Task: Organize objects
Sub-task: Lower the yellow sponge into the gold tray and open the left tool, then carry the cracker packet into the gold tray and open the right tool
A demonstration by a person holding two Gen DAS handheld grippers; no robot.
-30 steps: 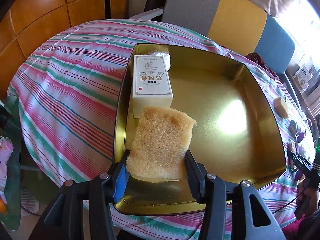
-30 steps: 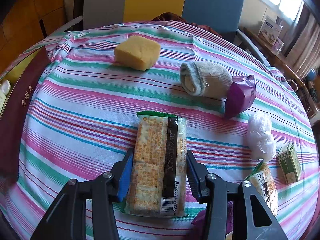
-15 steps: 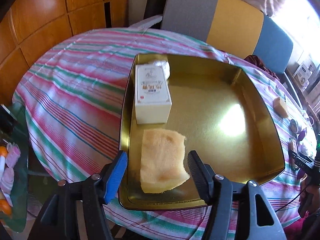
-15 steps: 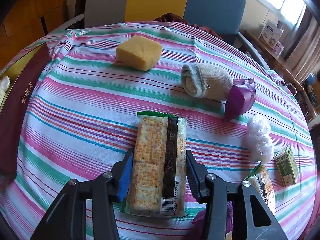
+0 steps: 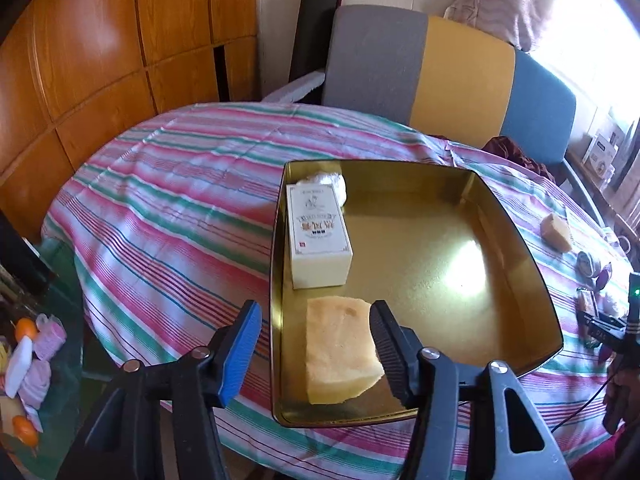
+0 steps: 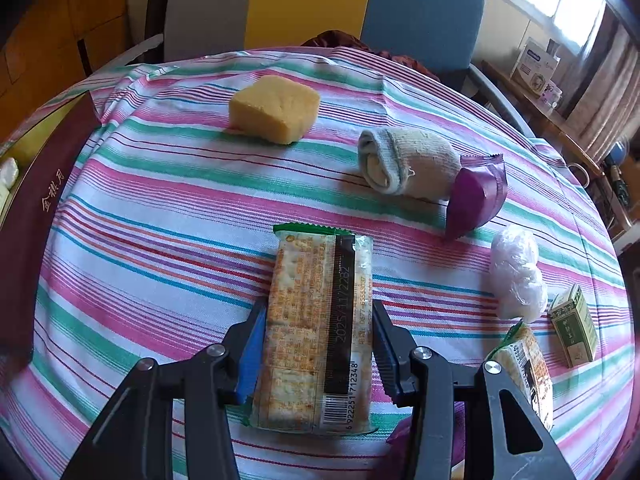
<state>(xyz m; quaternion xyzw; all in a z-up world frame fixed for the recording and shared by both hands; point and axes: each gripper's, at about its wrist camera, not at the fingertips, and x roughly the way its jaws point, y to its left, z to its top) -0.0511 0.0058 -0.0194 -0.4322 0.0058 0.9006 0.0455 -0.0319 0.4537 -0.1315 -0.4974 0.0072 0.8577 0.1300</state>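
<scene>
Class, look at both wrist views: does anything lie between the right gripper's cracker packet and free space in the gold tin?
Nothing visible blocks it. The right gripper clamps the cracker packet. In the gold tin, the sponge, white box and white wad line the left side only.

A striped tablecloth (image 5: 168, 208) covers the round tabletop at the frame's centre. Behind it, at upper right, stands a chair (image 5: 440, 76) with grey, yellow and blue panels, and wood panelling (image 5: 100, 48) fills the upper left. In the right wrist view, a white box (image 6: 536, 66) sits on a sideboard at upper right.
</scene>
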